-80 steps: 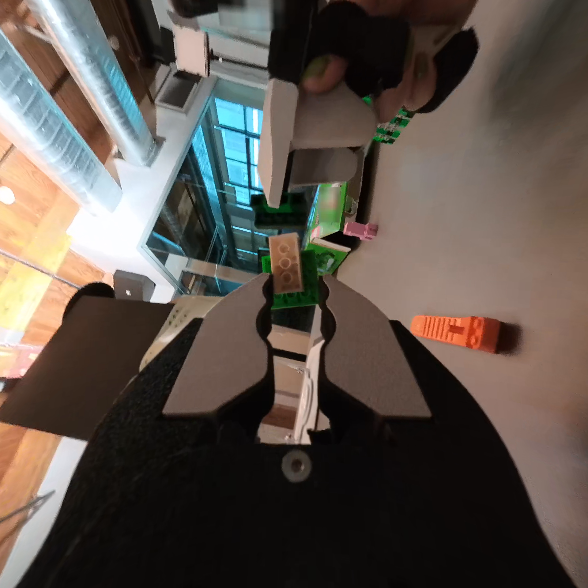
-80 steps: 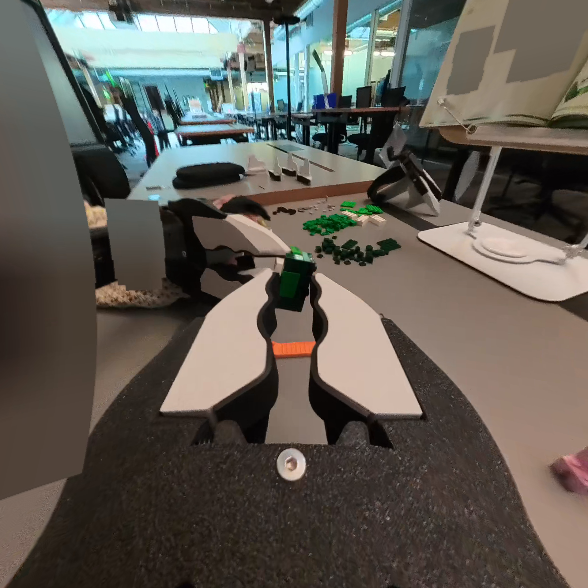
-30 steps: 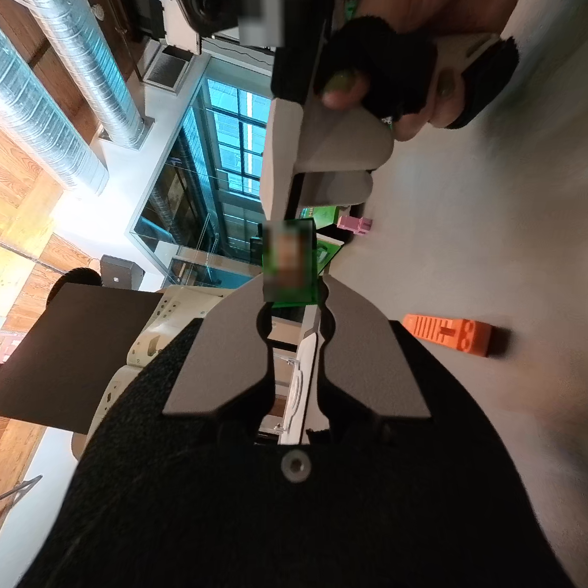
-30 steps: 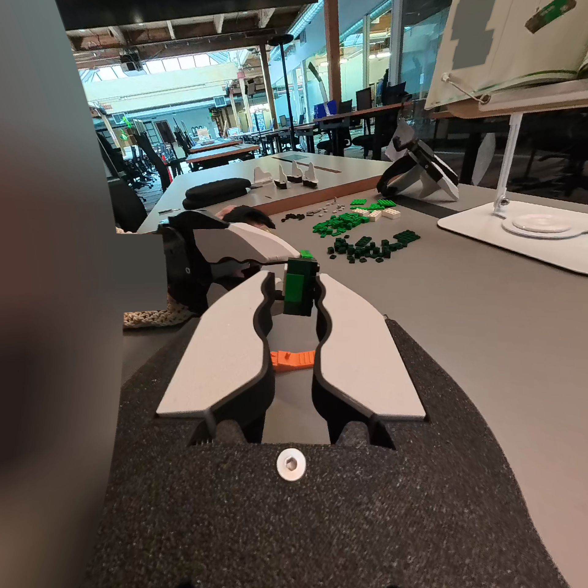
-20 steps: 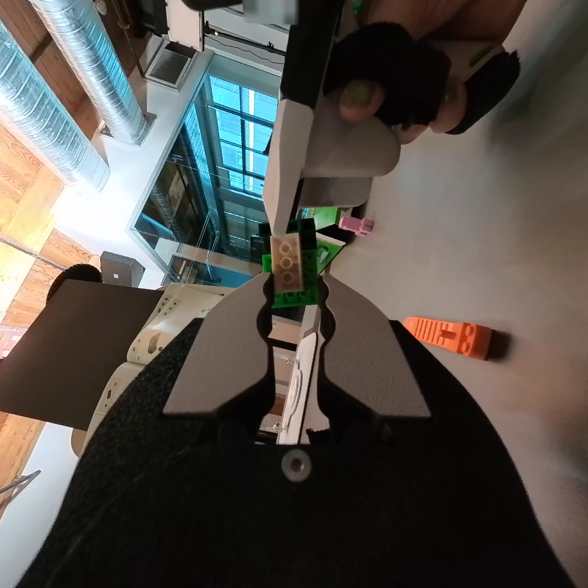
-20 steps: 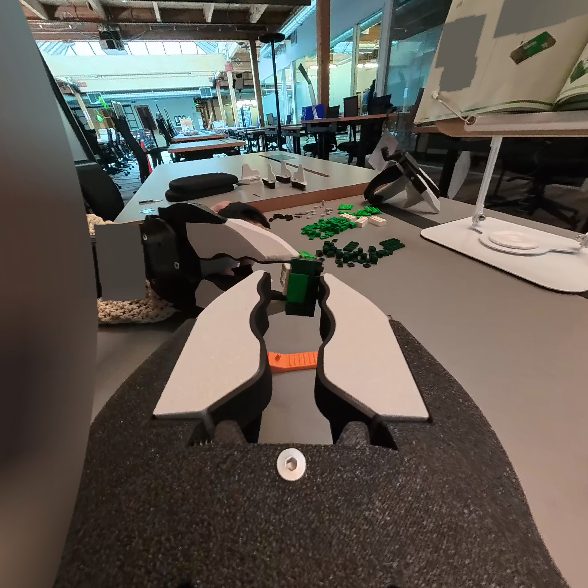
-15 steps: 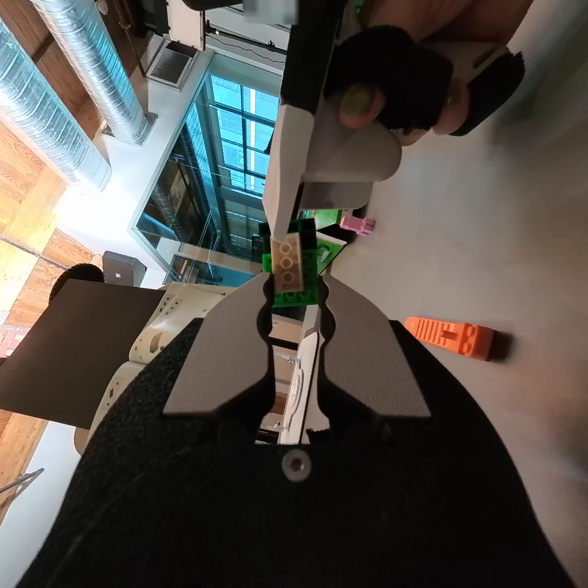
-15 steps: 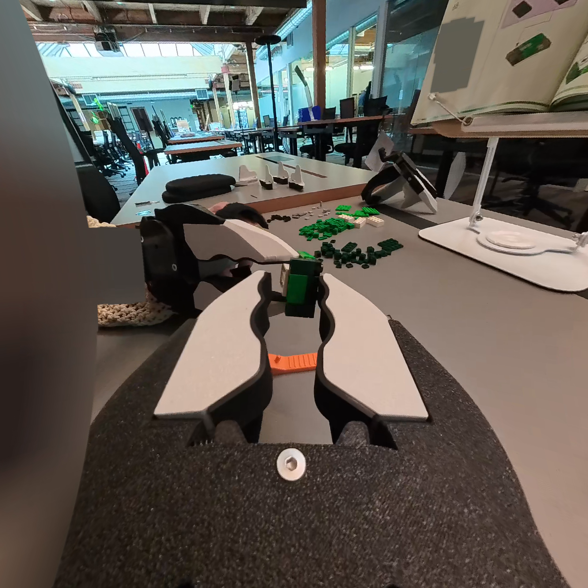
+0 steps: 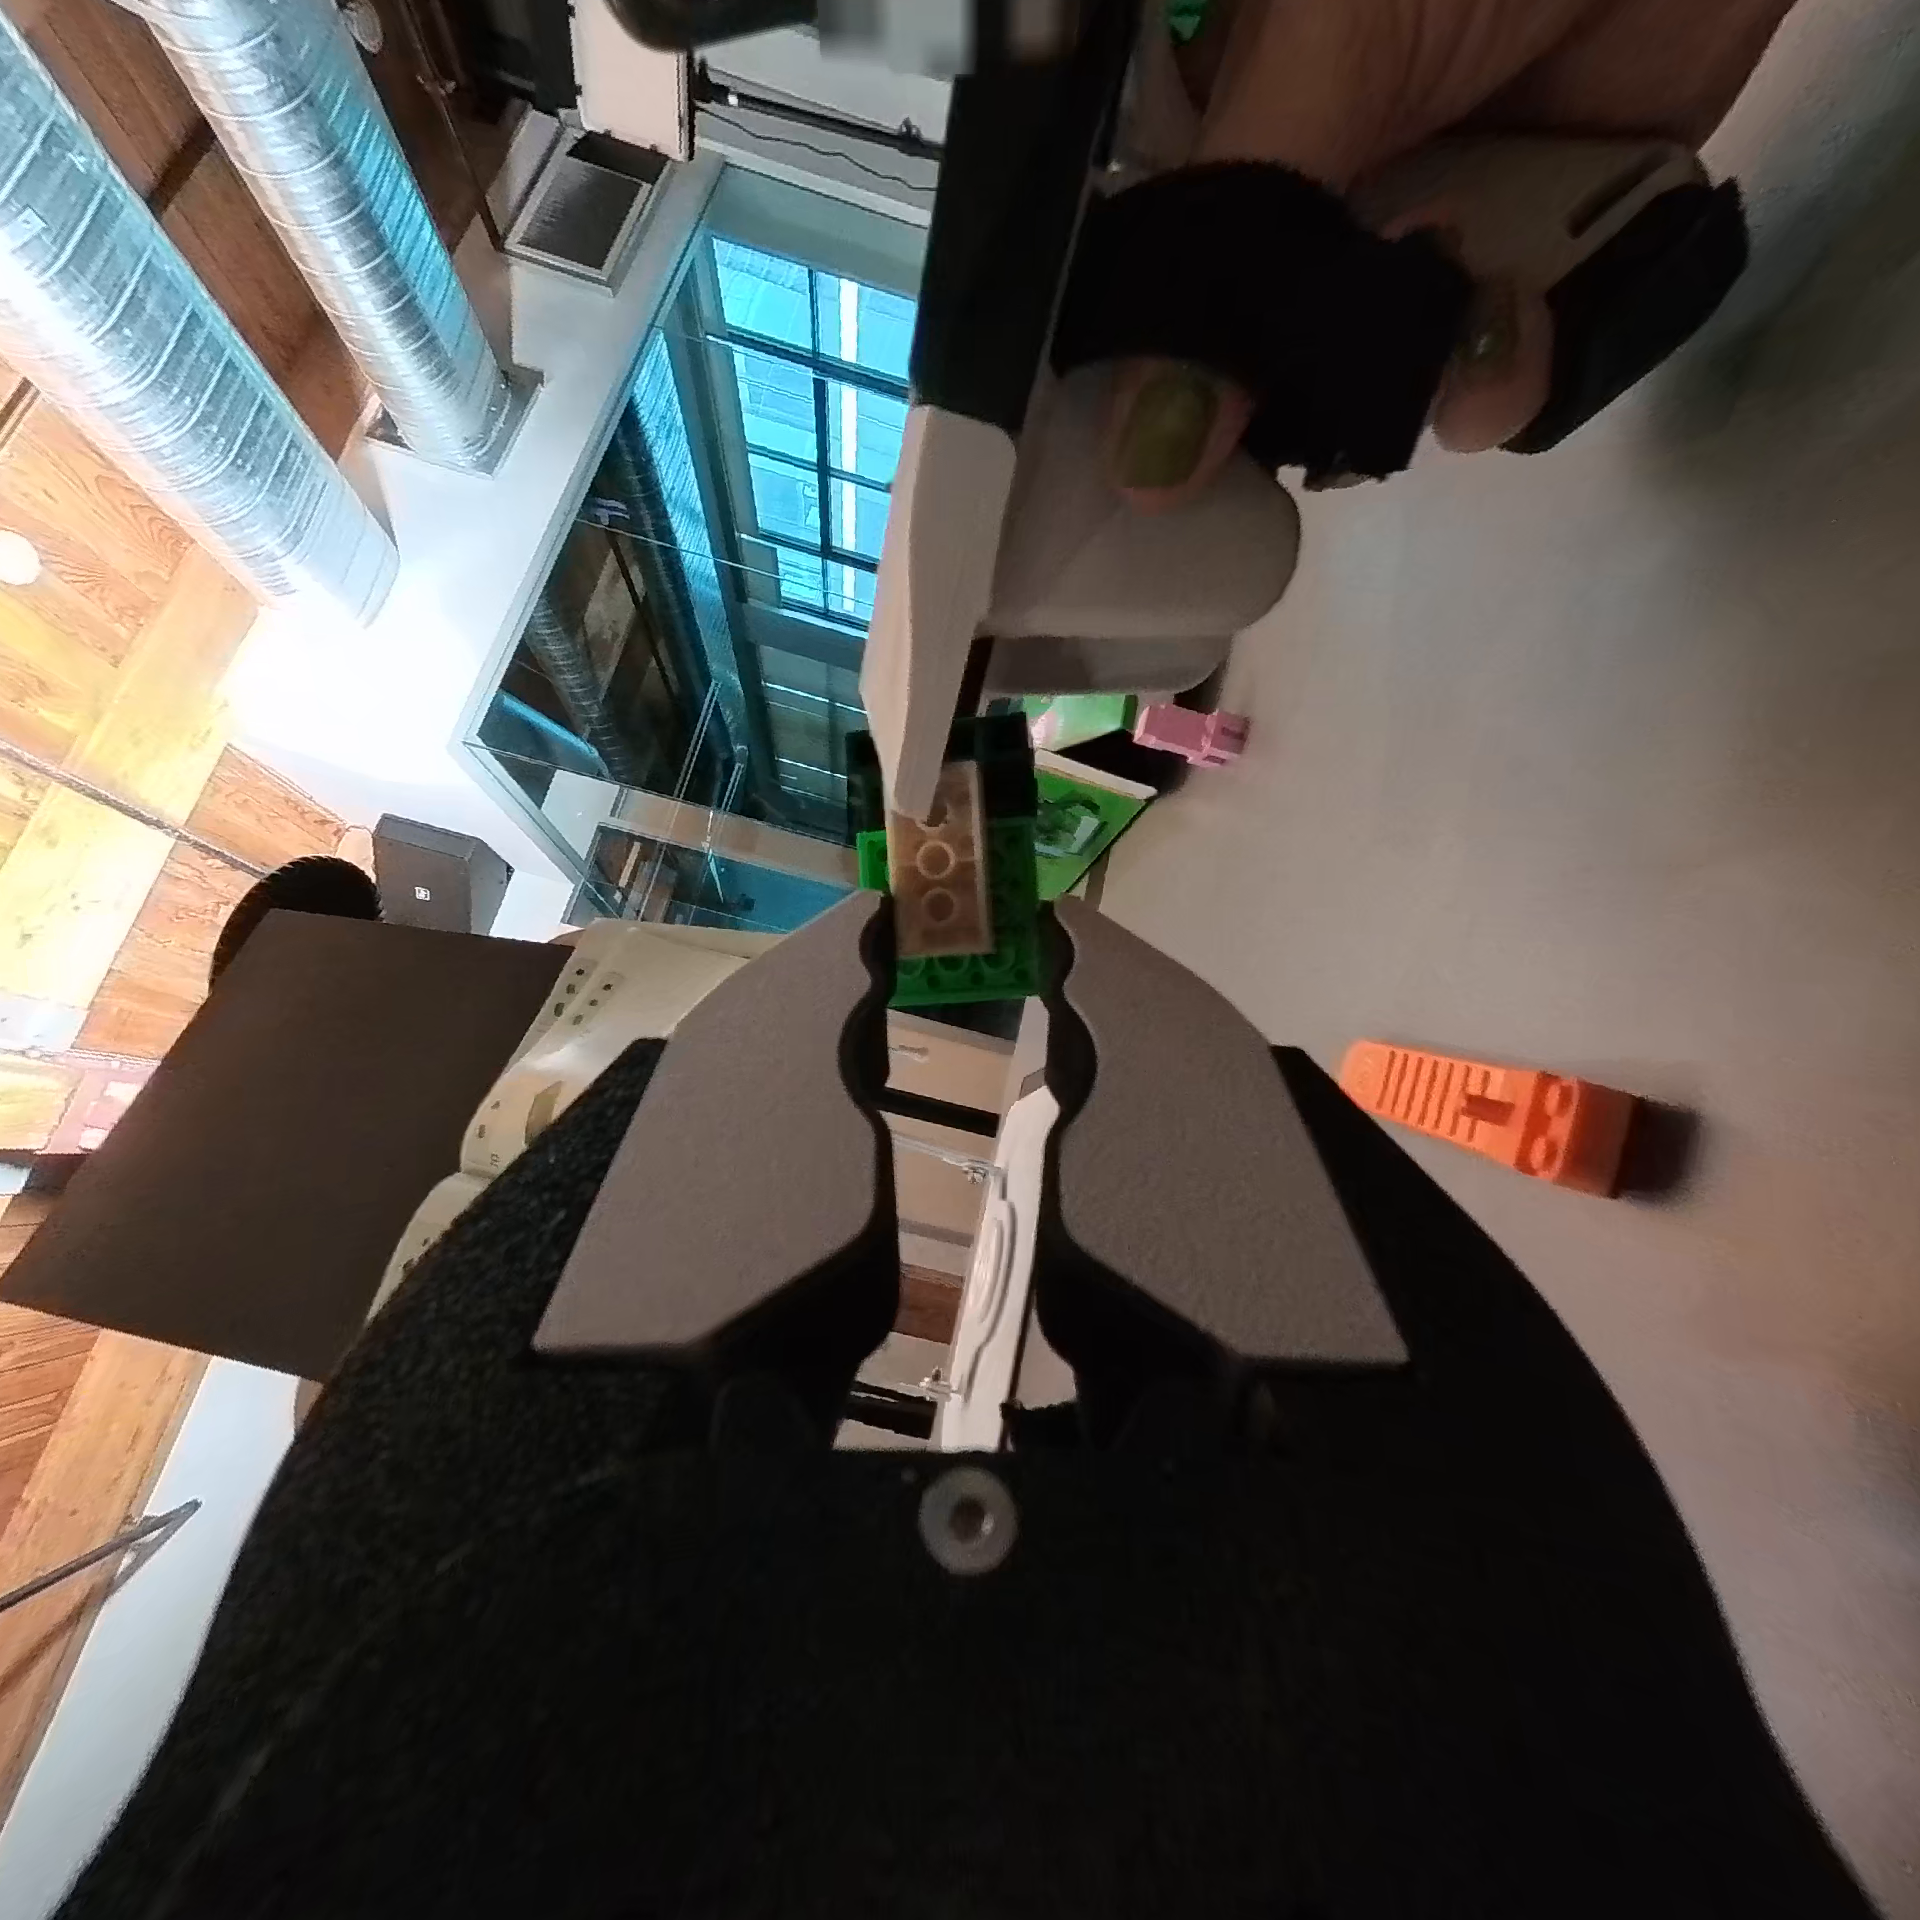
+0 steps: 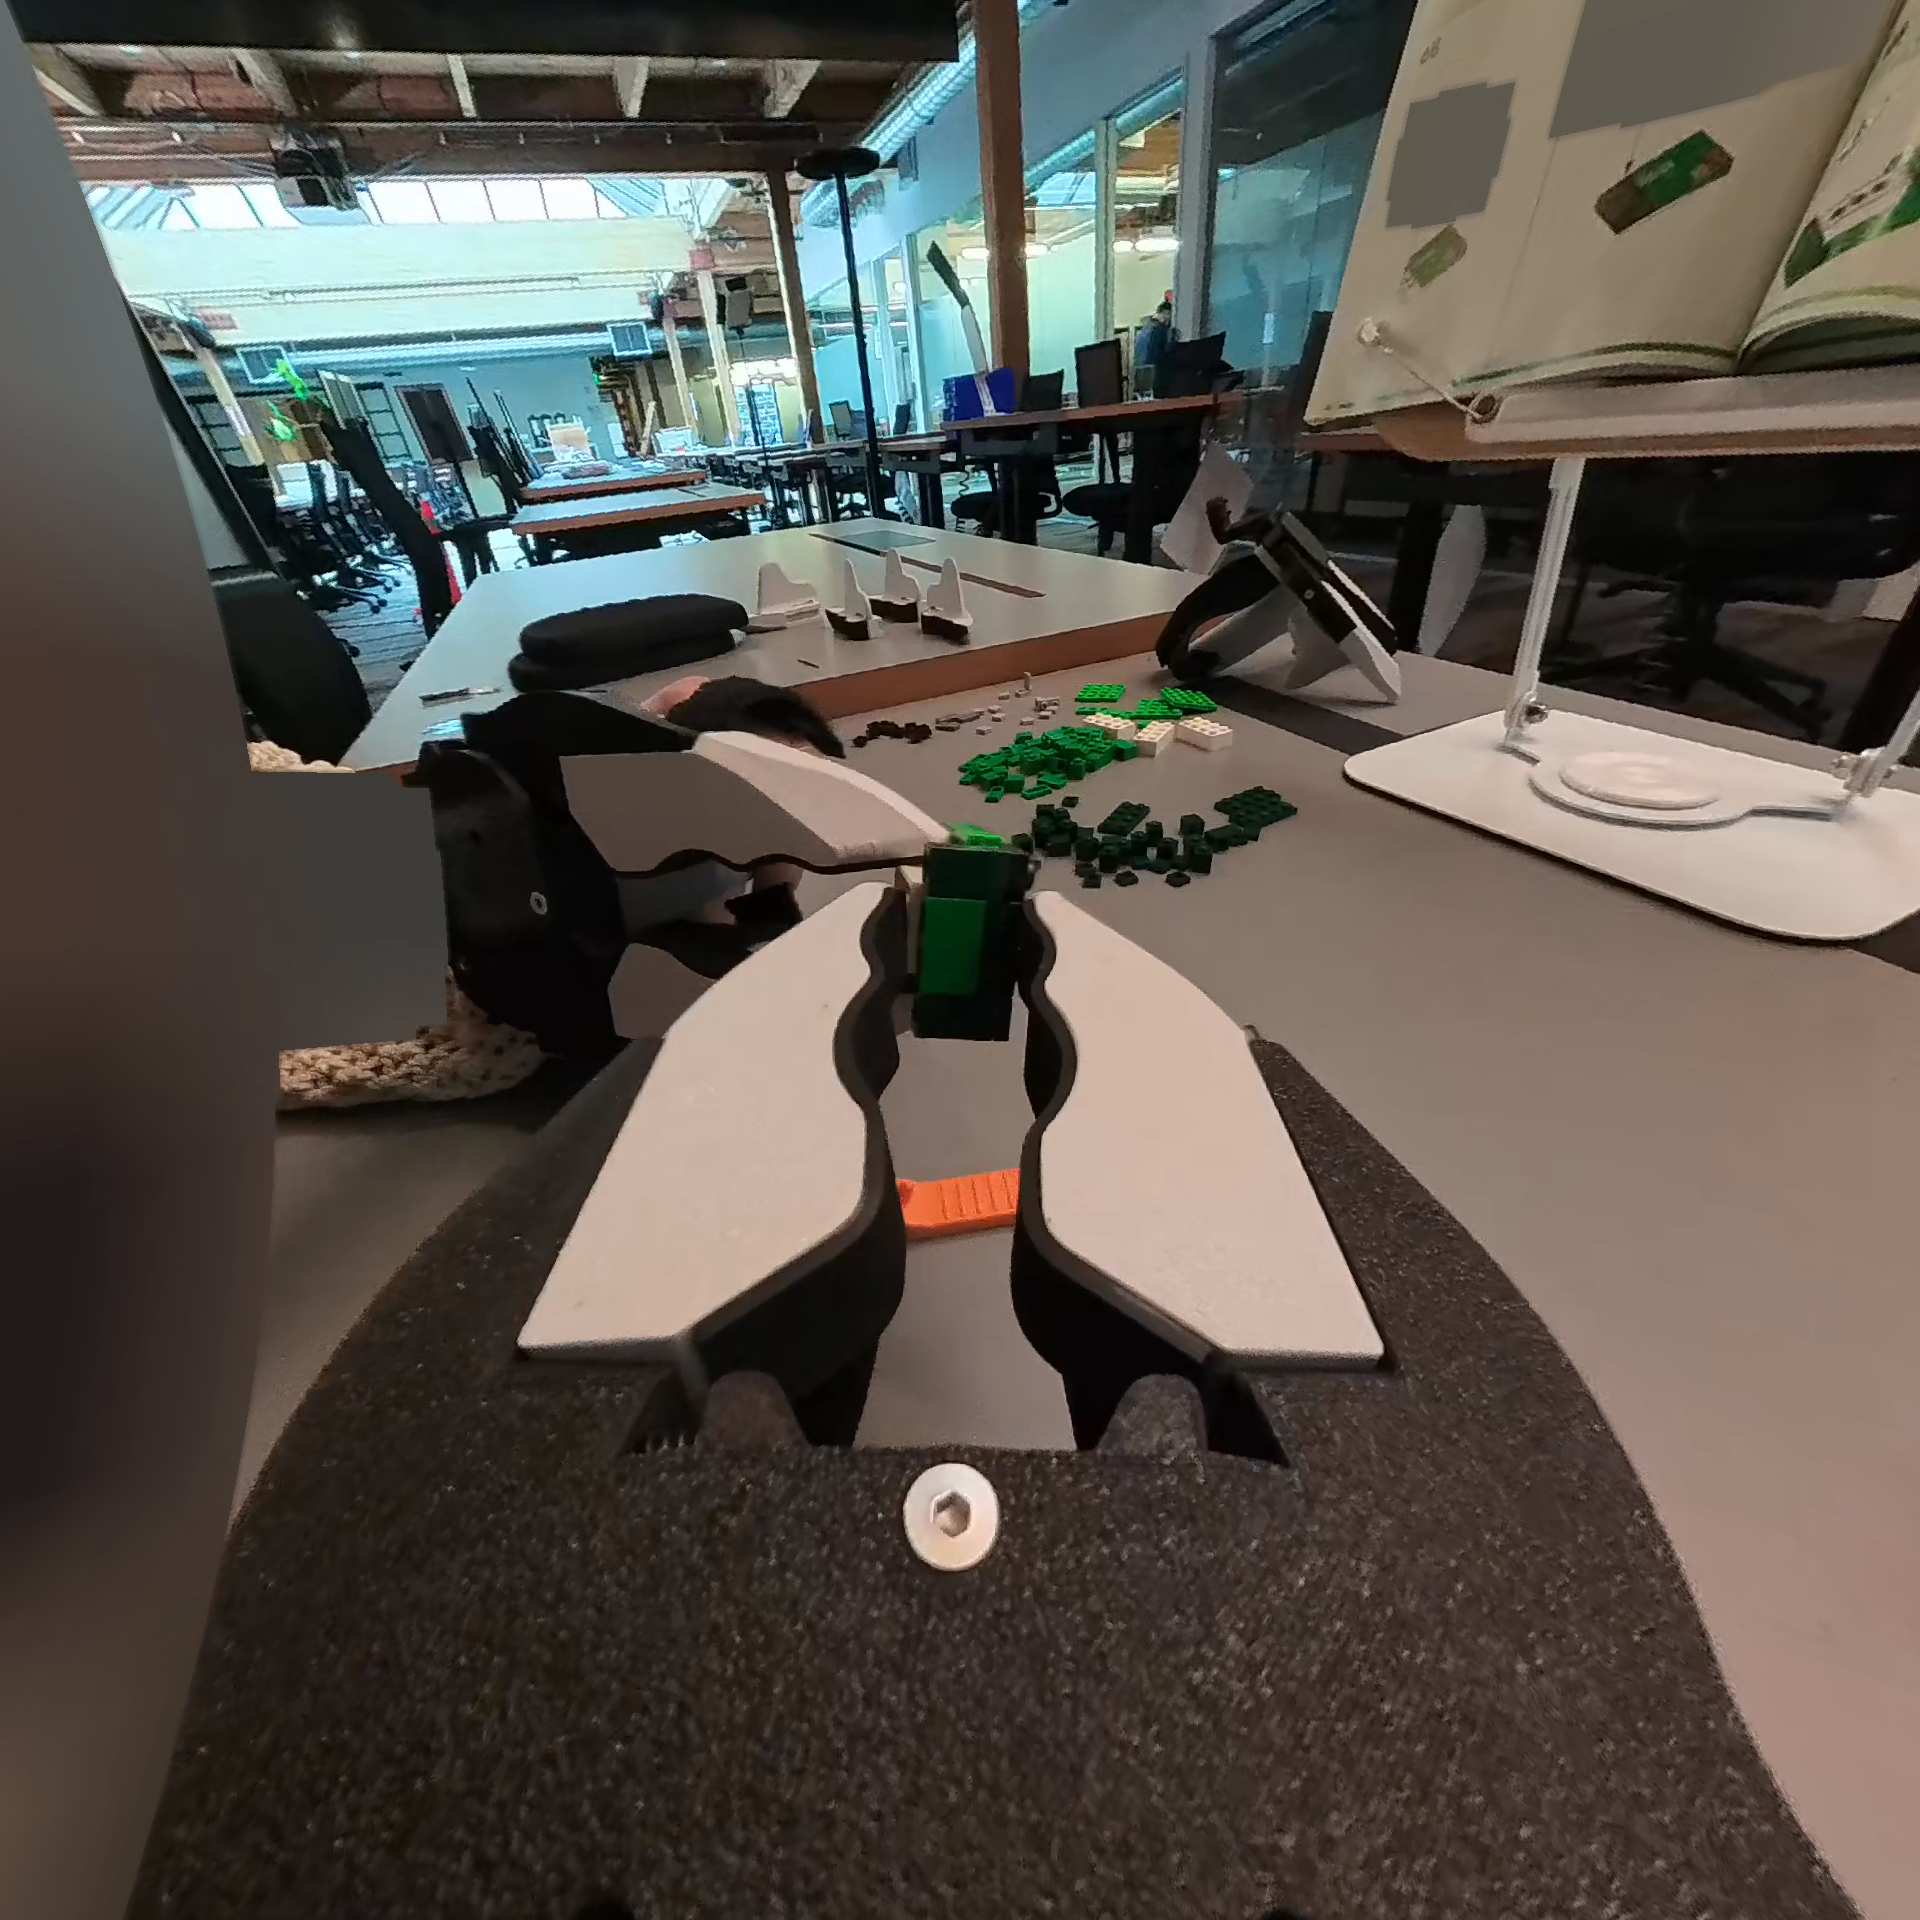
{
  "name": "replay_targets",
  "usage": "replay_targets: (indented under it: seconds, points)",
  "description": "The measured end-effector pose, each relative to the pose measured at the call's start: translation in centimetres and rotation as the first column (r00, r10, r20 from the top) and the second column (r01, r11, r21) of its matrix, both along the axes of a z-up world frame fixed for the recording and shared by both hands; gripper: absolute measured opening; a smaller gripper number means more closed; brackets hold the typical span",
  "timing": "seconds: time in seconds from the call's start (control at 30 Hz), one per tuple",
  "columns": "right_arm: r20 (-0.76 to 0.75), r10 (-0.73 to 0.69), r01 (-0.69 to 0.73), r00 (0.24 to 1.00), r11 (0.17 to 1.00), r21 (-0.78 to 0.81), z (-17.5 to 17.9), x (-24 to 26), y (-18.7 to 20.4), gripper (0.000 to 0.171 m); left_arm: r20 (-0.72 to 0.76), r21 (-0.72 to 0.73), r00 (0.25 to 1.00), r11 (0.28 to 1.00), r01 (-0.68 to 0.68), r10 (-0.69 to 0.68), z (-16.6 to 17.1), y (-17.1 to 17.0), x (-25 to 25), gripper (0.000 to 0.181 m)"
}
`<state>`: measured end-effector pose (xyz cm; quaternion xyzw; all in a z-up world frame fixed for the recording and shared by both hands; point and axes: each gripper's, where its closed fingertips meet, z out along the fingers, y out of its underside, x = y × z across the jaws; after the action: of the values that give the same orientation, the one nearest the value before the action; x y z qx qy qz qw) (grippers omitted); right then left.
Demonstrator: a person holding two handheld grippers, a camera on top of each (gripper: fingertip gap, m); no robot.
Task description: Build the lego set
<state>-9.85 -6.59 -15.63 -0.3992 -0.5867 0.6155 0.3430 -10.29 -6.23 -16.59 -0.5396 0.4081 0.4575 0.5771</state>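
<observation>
- The left tongs [image 9: 961, 935] are closed on a small green brick block [image 9: 966, 961]; the fingers press its two sides, with only the width of the block between them.
- In the left wrist view a tan plate [image 9: 943, 868] with round holes lies flat against the near face of the block.
- The right tongs [image 10: 961, 925] grip the same block [image 10: 961, 956] from another side, so both tongs hold it in the air above the bench [image 10: 1455, 1091]. Their fingers also stand narrow, closed on it.
- In the left wrist view one white finger [image 9: 935, 634] of the right tongs comes down from above, and its tip touches the tan plate.
- A hand [image 9: 1351, 343] with black straps holds the right tongs at the top of that view.
- In the right wrist view the left tongs [image 10: 935, 847] come in from the left, and their tip meets the top of the block.
- An orange brick separator [image 9: 1496, 1127] lies flat on the bench, below the tongs and apart from the block.
- Toward the far edge of the bench lie loose bricks: a bright green heap [image 10: 1049, 753], a dark green heap [image 10: 1153, 836] nearer, and some white bricks [image 10: 1164, 732] behind.
- A booklet [image 10: 1621, 208] stands open on a white stand [image 10: 1662, 821] at the right side of the bench.
- A small pink piece [image 9: 1190, 732] sits on the bench farther away.
</observation>
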Motion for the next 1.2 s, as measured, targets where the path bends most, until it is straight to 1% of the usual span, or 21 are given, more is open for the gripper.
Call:
replay_targets:
  seconds: [0.27, 0.4, 0.5, 0.67, 0.8, 1.03, 1.2]
  points:
    - [-0.008, 0.003, -0.003, 1.0, 1.0, 0.023, 0.18, 0.06, -0.16, 0.02, 0.007, 0.009, 1.0, 1.0, -0.004, 0.004, 0.27, -0.02, -0.09, 0.025]
    - [-0.006, 0.02, -0.02, 1.0, 1.0, -0.009, 0.07, 0.04, -0.09, 0.019, 0.001, 0.002, 1.0, 1.0, -0.004, 0.004, 0.14, 0.06, -0.12, 0.025]
    - [-0.026, 0.006, -0.006, 1.0, 1.0, -0.008, 0.02, -0.03, -0.02, 0.02, -0.004, 0.0, 1.0, 1.0, -0.004, 0.004, 0.11, 0.16, -0.19, 0.025]
    - [-0.032, -0.015, 0.015, 0.999, 0.999, 0.028, -0.17, -0.18, 0.01, 0.026, -0.011, 0.003, 1.0, 1.0, 0.002, -0.002, 0.19, 0.19, -0.08, 0.025]
    - [-0.029, -0.001, 0.001, 1.0, 1.0, 0.008, -0.06, -0.08, -0.13, 0.021, -0.01, -0.001, 1.0, 1.0, -0.003, 0.003, 0.21, 0.31, -0.21, 0.025]
    - [-0.029, -0.021, 0.023, 0.999, 0.999, 0.045, -0.08, -0.12, -0.17, 0.02, -0.008, 0.001, 1.0, 1.0, -0.006, 0.006, 0.36, 0.4, -0.34, 0.025]
    - [-0.032, -0.017, 0.018, 0.999, 0.999, 0.041, -0.08, -0.06, -0.25, 0.02, -0.012, 0.002, 1.0, 1.0, -0.004, 0.004, 0.46, 0.41, -0.31, 0.025]
